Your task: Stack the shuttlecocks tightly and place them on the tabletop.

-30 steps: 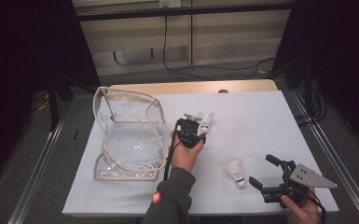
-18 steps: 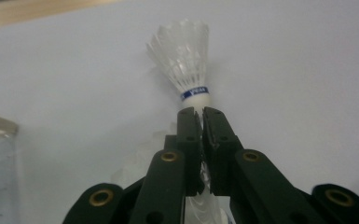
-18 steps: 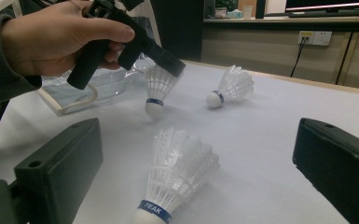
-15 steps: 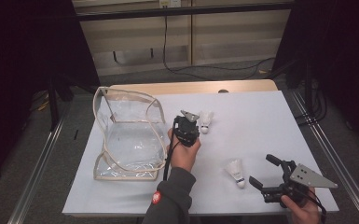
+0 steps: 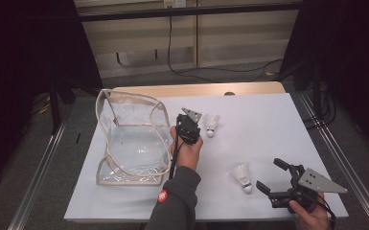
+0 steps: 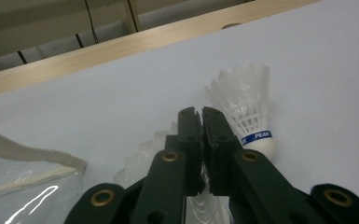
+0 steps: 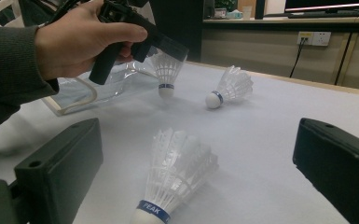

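1. Now the left gripper (image 6: 202, 121) is clenched on the held shuttle (image 7: 166, 70). Its black jaws pinch the feather skirt, with the cork pointing down at the table (image 5: 278, 120). Whether the cork touches the sheet, I cannot tell.
2. From that gripper, the bag (image 5: 134, 143) stands just beside it at 9 o'clock, its open mouth facing up. The far shuttle (image 5: 212, 125) lies just beside it at 3 o'clock.
3. Wide bare sheet runs from 1 to 3 o'clock, out to the table's right edge. At 12 o'clock a wooden strip (image 5: 196, 89) marks the far edge.
4. The near shuttle (image 5: 242, 176) lies on its side at 5 o'clock, well apart from the other two shuttles and close to the front edge.
5. The right gripper (image 5: 270, 175) sits low at the front right corner, released, with its jaws spread wide. The near shuttle lies just ahead of the jaws and touches neither of them.
6. The bag is clear, glossy soft plastic with cream fabric piping, and its walls sag and crease.
7. Each shuttle is a white ribbed cone of feathers on a round white cork, with a blue band around the cork.
8. The table cover is smooth, matt and white.
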Motion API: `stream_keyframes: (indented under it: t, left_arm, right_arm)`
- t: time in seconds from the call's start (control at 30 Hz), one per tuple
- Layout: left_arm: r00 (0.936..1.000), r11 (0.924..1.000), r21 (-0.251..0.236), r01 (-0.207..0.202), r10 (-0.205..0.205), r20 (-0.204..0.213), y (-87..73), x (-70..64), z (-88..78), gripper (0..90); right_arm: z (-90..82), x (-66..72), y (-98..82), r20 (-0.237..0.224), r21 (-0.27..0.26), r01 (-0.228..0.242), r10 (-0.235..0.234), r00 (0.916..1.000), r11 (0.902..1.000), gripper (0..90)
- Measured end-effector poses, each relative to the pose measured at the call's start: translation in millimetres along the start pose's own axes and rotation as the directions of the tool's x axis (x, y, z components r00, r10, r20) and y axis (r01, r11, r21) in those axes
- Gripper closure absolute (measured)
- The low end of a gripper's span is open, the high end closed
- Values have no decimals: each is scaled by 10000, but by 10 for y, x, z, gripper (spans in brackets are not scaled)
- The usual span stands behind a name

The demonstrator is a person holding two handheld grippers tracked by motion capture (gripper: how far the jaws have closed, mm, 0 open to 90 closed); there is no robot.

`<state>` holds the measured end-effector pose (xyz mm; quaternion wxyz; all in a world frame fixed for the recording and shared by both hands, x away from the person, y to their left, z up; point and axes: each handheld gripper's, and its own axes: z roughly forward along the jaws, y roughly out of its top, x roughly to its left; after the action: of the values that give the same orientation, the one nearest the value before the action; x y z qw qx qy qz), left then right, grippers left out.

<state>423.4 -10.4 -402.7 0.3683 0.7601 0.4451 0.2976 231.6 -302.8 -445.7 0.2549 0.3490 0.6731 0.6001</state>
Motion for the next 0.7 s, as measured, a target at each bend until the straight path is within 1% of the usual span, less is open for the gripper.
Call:
stream_keyframes:
  t: [0.03,0.07,0.13,0.17,0.27,0.33,0.4,0.47,0.57,0.63,0.7]
  left_arm:
    - [10000,10000,-40,-40,40,-38,3,13,15,867]
    - [9999,10000,-76,47,-48,-111,4,25,31,867]
    - [9998,9998,-83,169,-170,-130,3,56,63,867]
    - [9996,9998,-117,175,-178,-241,-2,59,78,867]
    - [9987,9999,-126,39,-46,-511,-21,79,131,867]
    - [9983,10000,-36,32,-34,-587,-33,87,158,867]
    - [9983,9999,67,-148,151,-562,-44,77,181,867]
    - [9985,9997,158,-167,175,-522,-56,65,198,866]
    - [9985,9997,108,-217,223,-506,-55,52,209,865]
    - [9981,9993,91,-362,366,-490,-52,43,219,863]
    - [9981,9991,105,-407,412,-450,-50,36,228,863]
  right_arm:
    - [0,-1,-1,6,-13,11,-11,10000,10000,8]
    - [0,-2,-1,-8,-20,6,-6,10000,10000,8]
    - [-2,-3,0,-3,-19,18,-18,10000,10000,8]
    - [-4,-3,2,-8,-23,18,-18,10000,10000,8]
    - [-9,-4,2,-1,-16,2,-2,10000,10000,8]
    - [-11,-8,3,18,-33,49,-49,10000,10000,8]
    - [-13,-10,2,25,-42,43,-43,10000,10000,8]
    - [-14,-12,-1,28,-15,-17,17,10000,10000,8]
    - [-16,-16,-2,48,-4,-24,24,10000,10000,8]
    - [-17,-12,-3,41,8,-30,30,10000,10000,8]
    - [-18,-11,-1,32,-4,-9,9,10000,10000,8]
